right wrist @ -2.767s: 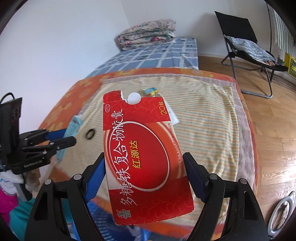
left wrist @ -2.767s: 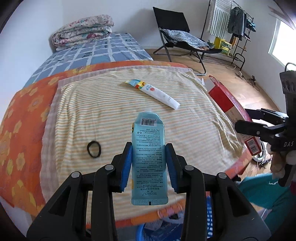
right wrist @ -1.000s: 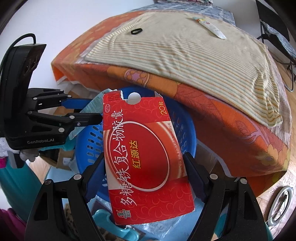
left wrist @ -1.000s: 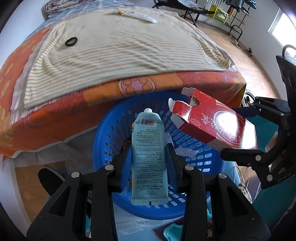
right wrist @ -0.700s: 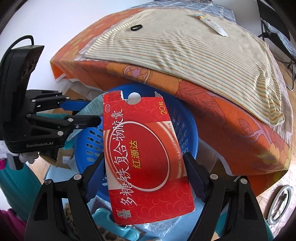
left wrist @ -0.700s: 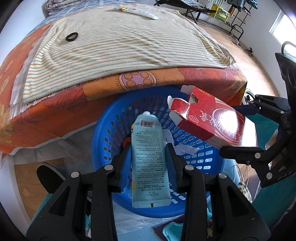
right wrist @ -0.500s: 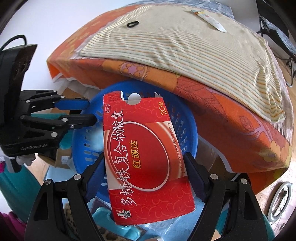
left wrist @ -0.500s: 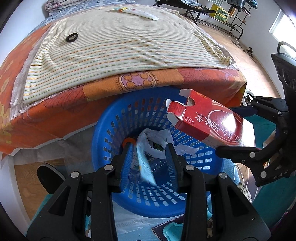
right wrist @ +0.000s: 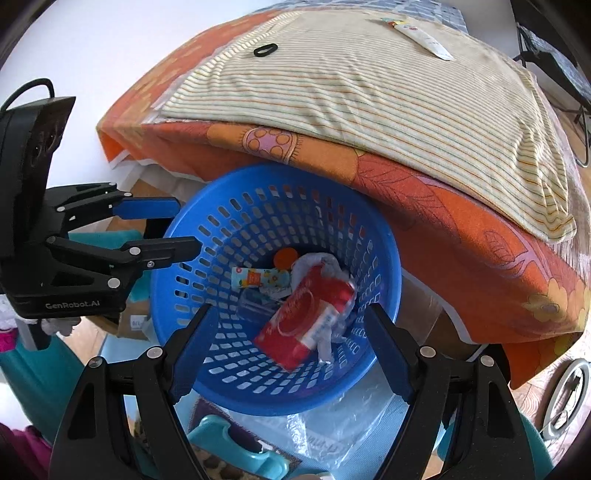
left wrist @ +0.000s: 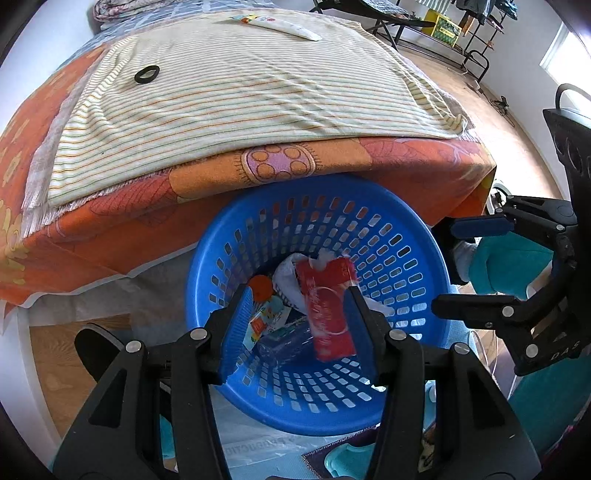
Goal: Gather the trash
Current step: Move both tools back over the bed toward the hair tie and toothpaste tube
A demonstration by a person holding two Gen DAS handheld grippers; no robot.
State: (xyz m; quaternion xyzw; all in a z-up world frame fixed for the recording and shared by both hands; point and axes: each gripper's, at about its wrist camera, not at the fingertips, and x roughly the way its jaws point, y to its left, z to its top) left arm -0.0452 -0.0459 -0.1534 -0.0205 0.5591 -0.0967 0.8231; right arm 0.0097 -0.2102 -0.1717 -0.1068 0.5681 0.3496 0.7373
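A blue plastic basket (left wrist: 413, 251) (right wrist: 384, 258) stands on the floor against the bed's front edge. A red medicine box (left wrist: 327, 306) (right wrist: 306, 317) lies inside it among white wrappers, an orange lid (left wrist: 260, 286) and a patterned packet (right wrist: 258, 277). My left gripper (left wrist: 299, 321) is open and empty over the basket's near rim. My right gripper (right wrist: 288, 332) is open and empty above the basket. On the bed lie a white tube (left wrist: 282, 26) (right wrist: 421, 35) and a black hair tie (left wrist: 147, 74) (right wrist: 266, 50).
The bed has an orange floral sheet (left wrist: 110, 218) under a striped blanket (left wrist: 240, 96). A folding chair (left wrist: 369, 11) and a clothes rack stand on the wooden floor beyond. Teal items (right wrist: 236, 450) and clear plastic lie on the floor by the basket.
The blue tube dropped out of my left gripper into the basket, then the red box dropped out of my right gripper. Both grippers opened and now hold nothing.
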